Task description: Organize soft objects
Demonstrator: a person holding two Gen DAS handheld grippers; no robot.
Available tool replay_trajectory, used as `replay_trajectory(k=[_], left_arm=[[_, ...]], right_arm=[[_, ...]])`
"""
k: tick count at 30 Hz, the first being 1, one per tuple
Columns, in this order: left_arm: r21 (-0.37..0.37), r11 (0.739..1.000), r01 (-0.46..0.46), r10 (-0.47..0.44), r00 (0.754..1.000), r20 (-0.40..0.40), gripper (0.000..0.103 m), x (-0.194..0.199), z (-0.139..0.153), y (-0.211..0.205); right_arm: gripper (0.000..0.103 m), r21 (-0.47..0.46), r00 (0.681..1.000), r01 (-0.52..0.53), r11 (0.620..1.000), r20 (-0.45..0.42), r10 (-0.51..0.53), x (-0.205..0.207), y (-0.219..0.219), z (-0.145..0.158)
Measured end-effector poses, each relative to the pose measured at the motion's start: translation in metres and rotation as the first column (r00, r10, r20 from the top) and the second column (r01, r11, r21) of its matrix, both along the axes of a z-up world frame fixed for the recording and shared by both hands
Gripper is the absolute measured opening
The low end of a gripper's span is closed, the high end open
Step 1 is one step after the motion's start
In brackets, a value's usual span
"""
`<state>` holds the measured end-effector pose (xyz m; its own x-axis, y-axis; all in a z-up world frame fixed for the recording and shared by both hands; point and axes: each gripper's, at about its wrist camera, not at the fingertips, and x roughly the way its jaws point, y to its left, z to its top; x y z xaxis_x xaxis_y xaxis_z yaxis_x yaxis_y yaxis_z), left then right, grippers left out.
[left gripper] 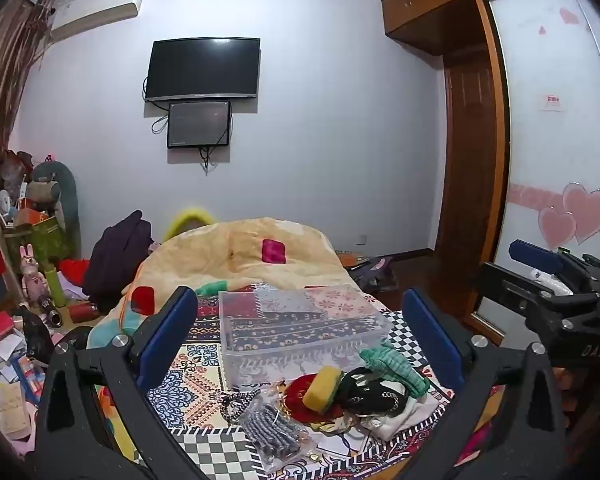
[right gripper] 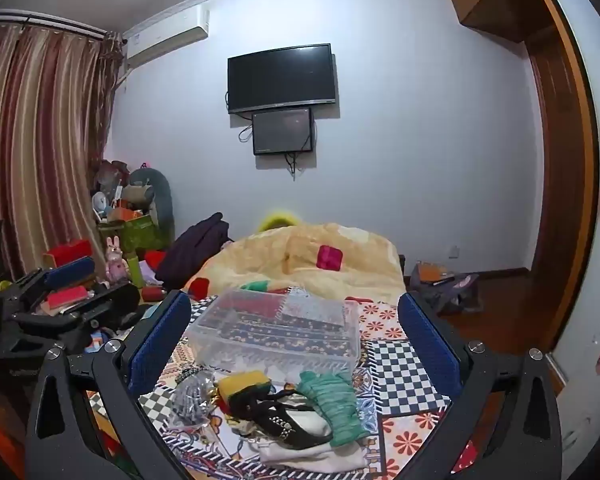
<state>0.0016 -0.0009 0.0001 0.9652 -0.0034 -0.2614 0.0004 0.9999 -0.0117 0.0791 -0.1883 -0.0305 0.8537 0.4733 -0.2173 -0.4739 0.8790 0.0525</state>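
Observation:
A pile of soft things lies on the patterned bedspread (left gripper: 204, 364): a yellow sponge (left gripper: 322, 388), a green knit piece (left gripper: 396, 368), a black studded cloth (left gripper: 374, 396), a white cloth (left gripper: 396, 420), a red pouch (left gripper: 300, 394) and a bagged grey cord (left gripper: 272, 428). A clear plastic box (left gripper: 300, 324) stands just behind the pile. My left gripper (left gripper: 300, 336) is open and empty, above the pile. My right gripper (right gripper: 296, 340) is open and empty too, over the sponge (right gripper: 244, 382), green knit (right gripper: 336, 404), black cloth (right gripper: 280, 416) and box (right gripper: 280, 328).
A bunched yellow blanket (left gripper: 252, 252) fills the far half of the bed. Clutter, boxes and a toy rabbit (left gripper: 32, 276) crowd the floor at left. A wardrobe (left gripper: 556, 120) and door stand at right. The right gripper's body (left gripper: 548, 292) shows in the left wrist view.

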Motion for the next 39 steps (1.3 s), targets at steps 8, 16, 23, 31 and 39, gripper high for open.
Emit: replay_trajectory(k=[8, 16, 23, 31, 39], left_arm=[[-0.021, 1.000, 0.010, -0.009, 1.000, 0.027, 0.103, -0.0046, 0.0019, 0.0010], [-0.012, 0.999, 0.036, -0.035, 0.999, 0.019, 0.103, -0.0048, -0.0028, -0.0034], [-0.009, 0.999, 0.035, -0.035, 0.999, 0.021, 0.103, -0.0044, -0.0028, -0.0040], [-0.008, 0.999, 0.035, -0.035, 0.999, 0.017, 0.103, -0.0039, -0.0033, -0.0035], [-0.014, 0.999, 0.040, -0.039, 0.999, 0.013, 0.103, -0.0038, -0.0045, -0.0047]], right_arm=[[0.103, 0.001, 1.000, -0.011, 1.000, -0.012, 0.011, -0.0022, -0.0002, 0.0012], [0.103, 0.001, 1.000, -0.019, 1.000, -0.018, 0.019, -0.0034, 0.0005, -0.0001], [0.103, 0.004, 0.999, -0.026, 1.000, -0.019, 0.026, -0.0043, 0.0005, 0.0008], [0.103, 0.010, 0.999, -0.027, 1.000, -0.022, 0.027, -0.0035, 0.0002, -0.0005], [0.103, 0.020, 0.999, -0.030, 0.999, -0.027, 0.031, -0.0044, -0.0012, 0.0005]])
